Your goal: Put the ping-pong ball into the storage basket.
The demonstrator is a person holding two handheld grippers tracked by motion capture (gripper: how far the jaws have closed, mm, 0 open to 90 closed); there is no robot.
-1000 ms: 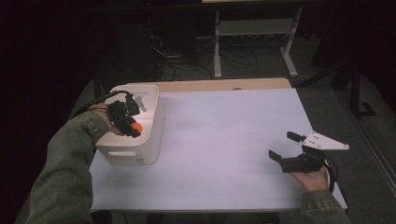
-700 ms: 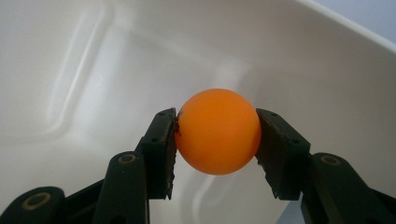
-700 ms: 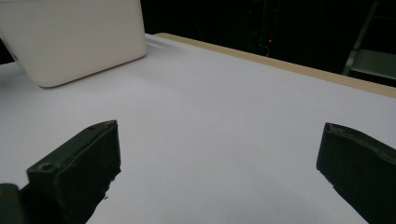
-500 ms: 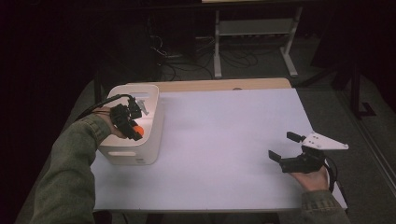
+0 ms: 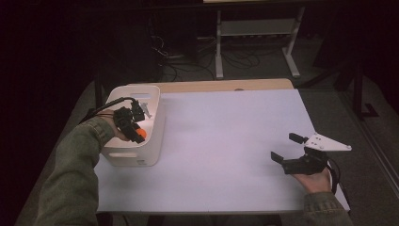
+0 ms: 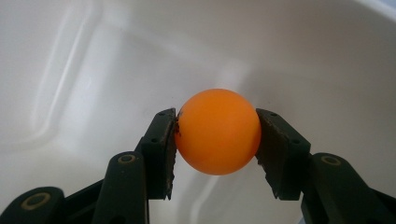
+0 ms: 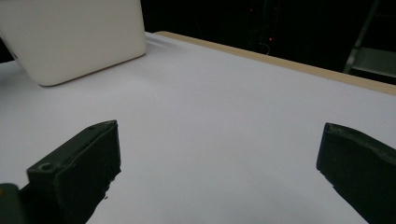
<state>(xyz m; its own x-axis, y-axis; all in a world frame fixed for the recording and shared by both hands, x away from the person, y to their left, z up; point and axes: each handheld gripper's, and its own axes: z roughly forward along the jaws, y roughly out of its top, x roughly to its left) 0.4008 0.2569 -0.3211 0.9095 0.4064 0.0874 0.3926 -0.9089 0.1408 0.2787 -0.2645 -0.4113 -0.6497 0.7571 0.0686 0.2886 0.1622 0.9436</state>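
An orange ball (image 6: 217, 131) sits pinched between the two black pads of my left gripper (image 6: 215, 126), which is shut on it. In the high view this left gripper (image 5: 139, 134) reaches down into a white bin (image 5: 136, 153) at the table's left, with the ball (image 5: 141, 135) just inside the rim. The bin's smooth white inner wall (image 6: 116, 56) lies behind the ball. My right gripper (image 5: 284, 147) rests near the table's right front, jaws wide apart with nothing between them. In its own view the right gripper (image 7: 219, 149) looks across bare tabletop.
The white table (image 5: 226, 141) has a wooden strip (image 5: 221, 85) along its far edge. The bin (image 7: 74, 32) stands far off in the right gripper view. A metal stand and cables (image 5: 254, 42) lie on the dark floor beyond.
My left gripper, still holding the ball, has eased slightly lower into the bin. The right gripper has stayed put.
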